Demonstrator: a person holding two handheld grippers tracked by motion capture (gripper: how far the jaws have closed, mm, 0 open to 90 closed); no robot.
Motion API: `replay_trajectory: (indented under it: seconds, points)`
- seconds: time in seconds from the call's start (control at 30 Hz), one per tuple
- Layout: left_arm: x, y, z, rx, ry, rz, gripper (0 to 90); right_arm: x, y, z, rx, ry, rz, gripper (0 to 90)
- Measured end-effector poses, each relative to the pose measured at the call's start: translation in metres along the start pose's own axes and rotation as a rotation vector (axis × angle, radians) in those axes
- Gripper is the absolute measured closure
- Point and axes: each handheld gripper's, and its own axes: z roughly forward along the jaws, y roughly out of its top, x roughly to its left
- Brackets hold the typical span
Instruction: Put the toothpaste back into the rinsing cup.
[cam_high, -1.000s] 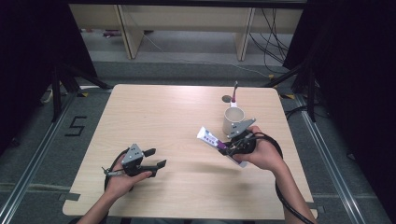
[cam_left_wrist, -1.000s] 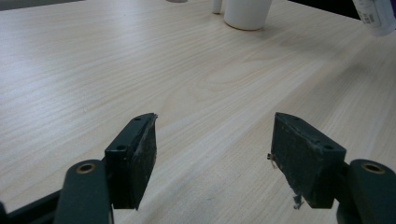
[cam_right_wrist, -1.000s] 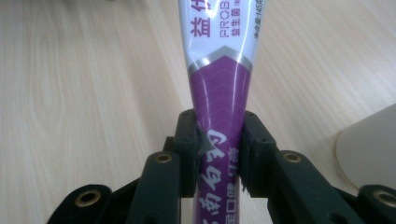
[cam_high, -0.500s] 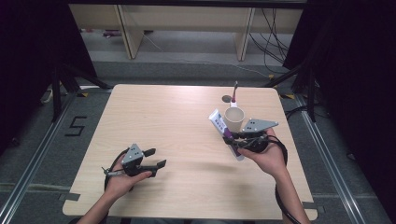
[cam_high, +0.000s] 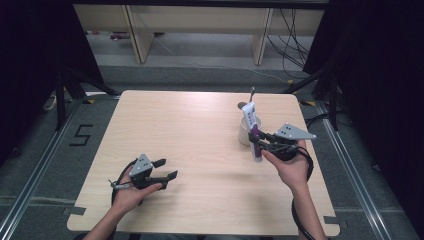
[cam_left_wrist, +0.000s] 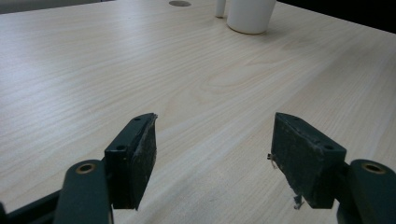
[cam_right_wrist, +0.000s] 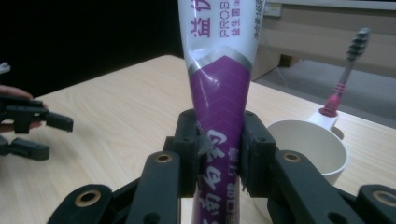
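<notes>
A white and purple toothpaste tube (cam_high: 251, 131) stands nearly upright at the right of the table, and my right gripper (cam_high: 258, 141) is shut on its purple lower part. In the right gripper view the pads pinch the tube (cam_right_wrist: 219, 84) at the right gripper (cam_right_wrist: 219, 140). Just behind the tube is a white cup (cam_high: 243, 134), also the cup (cam_right_wrist: 303, 144). A toothbrush (cam_high: 251, 93) with a pink neck stands in a small holder behind the cup. My left gripper (cam_high: 167, 170) rests near the front left, open, with nothing between its pads (cam_left_wrist: 140, 154).
The light wooden table (cam_high: 190, 125) is bare across its middle and left. A round hole (cam_left_wrist: 180, 3) lies in the tabletop near the cup (cam_left_wrist: 250, 14). Shelving and cables stand on the floor beyond the far edge.
My right gripper has swung the tube from lying slanted to nearly upright and carried it slightly right, next to the cup. The left gripper has kept still.
</notes>
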Motion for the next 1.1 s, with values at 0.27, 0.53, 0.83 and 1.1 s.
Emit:
replay_trajectory:
  seconds: [0.27,0.53,0.83,1.1]
  points:
    - [-0.001,-0.001,0.000,-0.015,0.004,0.001,31.2,-0.005,0.000,-0.008,-0.092,-0.078,0.076,72.2]
    - [-0.001,-0.001,-0.001,-0.022,0.015,-0.011,31.1,-0.015,0.009,-0.015,-0.186,-0.171,0.100,72.2]
    - [0.000,-0.001,-0.002,-0.026,0.009,-0.007,30.9,-0.017,0.015,-0.008,-0.239,-0.221,0.099,71.9]
    - [0.000,-0.001,-0.002,-0.034,0.005,-0.008,30.9,-0.018,0.024,0.009,-0.250,-0.273,0.080,71.8]
